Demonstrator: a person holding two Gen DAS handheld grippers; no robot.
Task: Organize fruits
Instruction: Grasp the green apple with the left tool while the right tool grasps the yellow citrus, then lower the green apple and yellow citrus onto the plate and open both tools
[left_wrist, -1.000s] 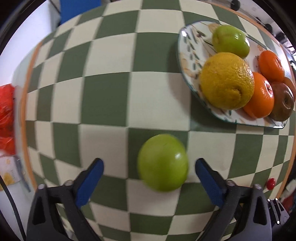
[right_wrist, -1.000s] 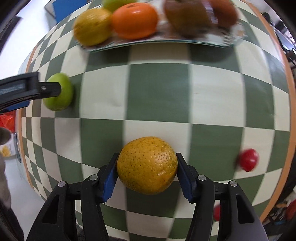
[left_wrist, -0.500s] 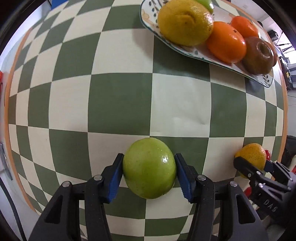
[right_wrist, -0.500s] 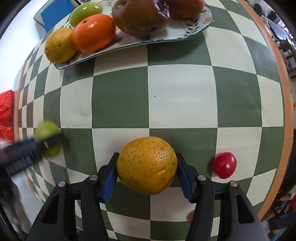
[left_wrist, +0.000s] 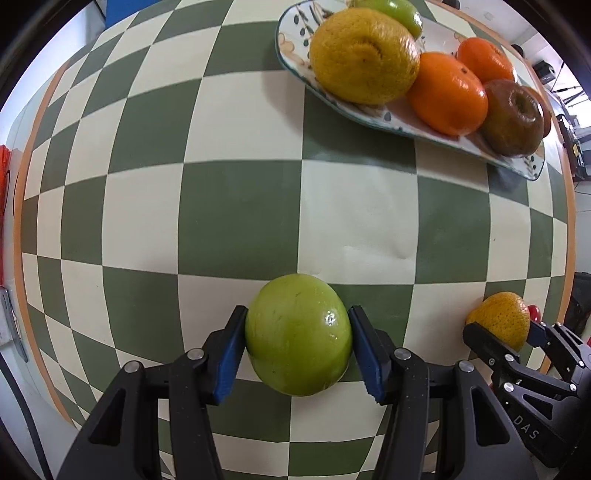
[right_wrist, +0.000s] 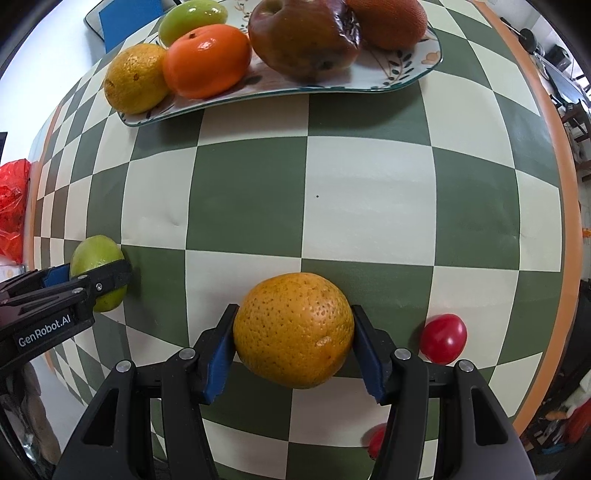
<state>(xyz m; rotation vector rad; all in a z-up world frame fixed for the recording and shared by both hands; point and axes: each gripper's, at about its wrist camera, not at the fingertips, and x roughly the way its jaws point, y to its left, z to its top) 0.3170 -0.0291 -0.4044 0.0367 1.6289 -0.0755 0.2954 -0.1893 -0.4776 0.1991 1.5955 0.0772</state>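
Left gripper (left_wrist: 297, 341): closed on the green apple (left_wrist: 298, 334), blue pads pressing its two sides, jaws about half spread by the fruit's width.
Right gripper (right_wrist: 293, 341): closed on the dimpled orange (right_wrist: 293, 329) in the same way, pads on its flanks.
Height: whether either fruit is lifted clear of the checkered tablecloth (right_wrist: 369, 199) cannot be told.
Plate (right_wrist: 406, 75): at the far side of the cloth, well apart from both grippers, already carrying a yellow citrus (right_wrist: 135, 77), a tangerine (right_wrist: 207, 59), a dark bruised apple (right_wrist: 304, 40), a second green fruit (right_wrist: 192, 16) and another orange one.
Loose items: a small red tomato (right_wrist: 443, 338) lies just beside the right gripper; a second red one shows below it.
Risk, slip: both fruits are round and smooth and held only at two points; a tilt or jolt could probably let one roll out.
Risk, plate: it looks crowded, so a fruit set on the shallow rim could roll off or nudge its neighbours.
Risk, collision: both grippers heading for the same plate could bump each other.
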